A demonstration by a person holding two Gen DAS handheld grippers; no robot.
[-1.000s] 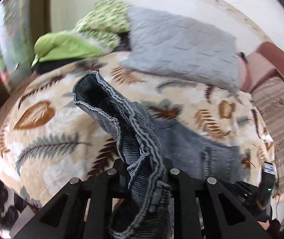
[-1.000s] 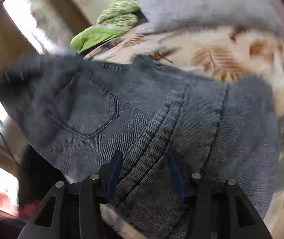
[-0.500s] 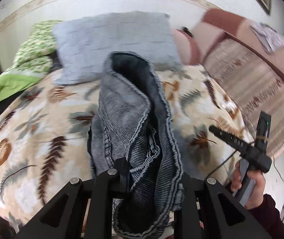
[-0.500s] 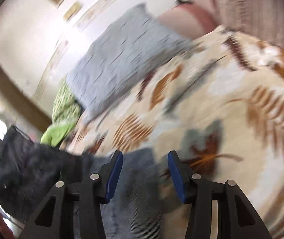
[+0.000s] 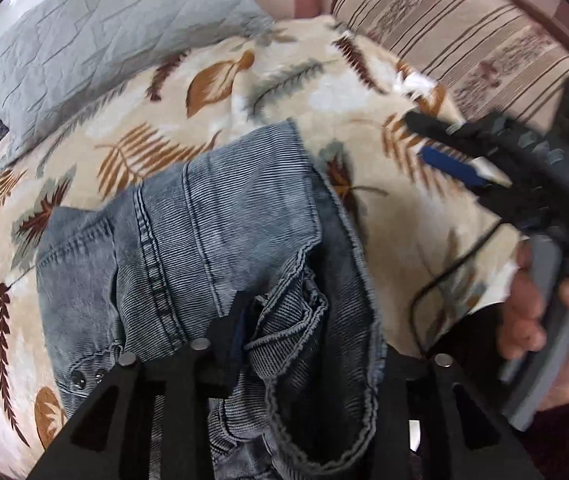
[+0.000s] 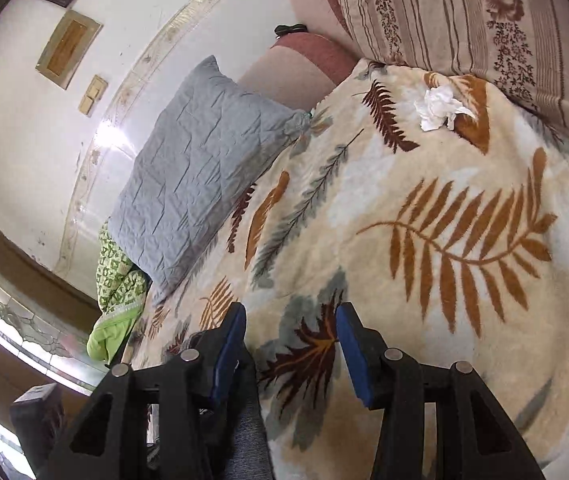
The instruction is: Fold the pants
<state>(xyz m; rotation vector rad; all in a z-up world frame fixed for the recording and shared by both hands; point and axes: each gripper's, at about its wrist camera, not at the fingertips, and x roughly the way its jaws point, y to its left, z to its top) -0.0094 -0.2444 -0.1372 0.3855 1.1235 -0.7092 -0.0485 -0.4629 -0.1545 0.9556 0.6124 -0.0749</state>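
Observation:
Grey-blue denim pants point(image 5: 220, 224) lie folded over on a beige leaf-print blanket point(image 5: 244, 80). My left gripper point(image 5: 304, 344) is shut on a bunched hem of the pants, low over the pile. My right gripper point(image 6: 290, 344) is open and empty above bare blanket point(image 6: 444, 220); a sliver of the pants point(image 6: 244, 436) shows under its left finger. In the left wrist view the right gripper point(image 5: 456, 148) hovers to the right of the pants, jaws apart, held by a hand point(image 5: 540, 320).
A grey quilted pillow point(image 5: 104, 36) lies at the head of the bed, also in the right wrist view point(image 6: 200, 168). A green patterned cloth point(image 6: 116, 280) sits beside it. A striped cushion point(image 6: 464, 20) and a crumpled white tissue point(image 6: 440, 108) lie far right.
The right gripper let go of the pants and moved off to the right over bare blanket. The left gripper carried the hem over and down, so the pants now lie folded.

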